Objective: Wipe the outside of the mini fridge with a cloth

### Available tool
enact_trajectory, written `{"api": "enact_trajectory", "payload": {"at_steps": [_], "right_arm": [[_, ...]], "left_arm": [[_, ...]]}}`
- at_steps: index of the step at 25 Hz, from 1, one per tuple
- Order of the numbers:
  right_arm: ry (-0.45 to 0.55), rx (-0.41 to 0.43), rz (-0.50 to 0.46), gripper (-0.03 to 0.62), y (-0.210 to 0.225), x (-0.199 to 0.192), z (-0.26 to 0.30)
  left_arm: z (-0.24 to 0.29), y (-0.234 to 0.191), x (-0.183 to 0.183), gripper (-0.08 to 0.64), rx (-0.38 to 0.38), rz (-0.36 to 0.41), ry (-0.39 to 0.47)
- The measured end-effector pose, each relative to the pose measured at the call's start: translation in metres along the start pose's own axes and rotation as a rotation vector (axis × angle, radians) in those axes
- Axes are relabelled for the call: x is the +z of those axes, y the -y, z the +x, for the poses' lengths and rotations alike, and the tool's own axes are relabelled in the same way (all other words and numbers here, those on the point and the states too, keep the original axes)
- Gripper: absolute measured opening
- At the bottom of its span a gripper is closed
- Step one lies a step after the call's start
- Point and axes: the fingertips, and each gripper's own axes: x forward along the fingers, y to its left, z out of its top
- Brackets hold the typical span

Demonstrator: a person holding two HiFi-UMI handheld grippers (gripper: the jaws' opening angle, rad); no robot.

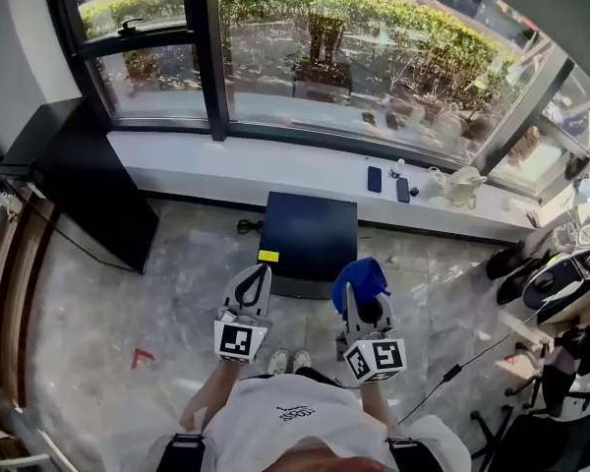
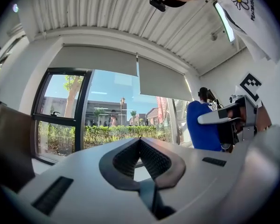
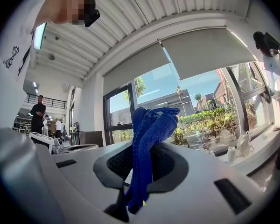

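The mini fridge (image 1: 308,236) is a dark navy box with a yellow sticker, standing on the floor under the window sill. A blue cloth (image 1: 360,279) hangs bunched in my right gripper (image 1: 359,295), which is held just in front of the fridge's right corner. In the right gripper view the jaws are shut on the cloth (image 3: 150,132), which sticks up past the tips of the right gripper (image 3: 147,146). My left gripper (image 1: 258,275) hovers at the fridge's front left, shut and holding nothing (image 2: 140,140). The left gripper view also shows the cloth (image 2: 203,127).
A black cabinet (image 1: 79,180) stands left of the fridge. The white sill (image 1: 197,165) carries two phones (image 1: 374,178) and a white bag (image 1: 462,185). Shoes (image 1: 511,264), chairs and a floor cable (image 1: 452,372) crowd the right side. My feet (image 1: 287,361) are behind the grippers.
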Motion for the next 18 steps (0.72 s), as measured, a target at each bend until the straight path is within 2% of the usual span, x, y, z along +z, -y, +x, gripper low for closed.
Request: {"api": "enact_trajectory", "payload": {"at_steps": [3, 5, 10, 18], "right_arm": [[-0.013, 0.012, -0.001, 0.081, 0.011, -0.001, 0.007], [-0.012, 0.018, -0.013, 0.081, 0.017, 0.001, 0.007], [-0.041, 0.011, -0.027, 0.081, 0.041, -0.003, 0.012], [-0.083, 0.017, -0.056, 0.081, 0.055, 0.003, 0.029]], "left_arm": [[0.007, 0.012, -0.010, 0.005, -0.006, -0.005, -0.085], [0.012, 0.019, -0.012, 0.005, -0.014, -0.007, -0.106], [0.037, 0.023, -0.012, 0.005, -0.018, -0.061, -0.098], [0.066, 0.015, -0.010, 0.005, -0.003, -0.060, -0.082]]}}
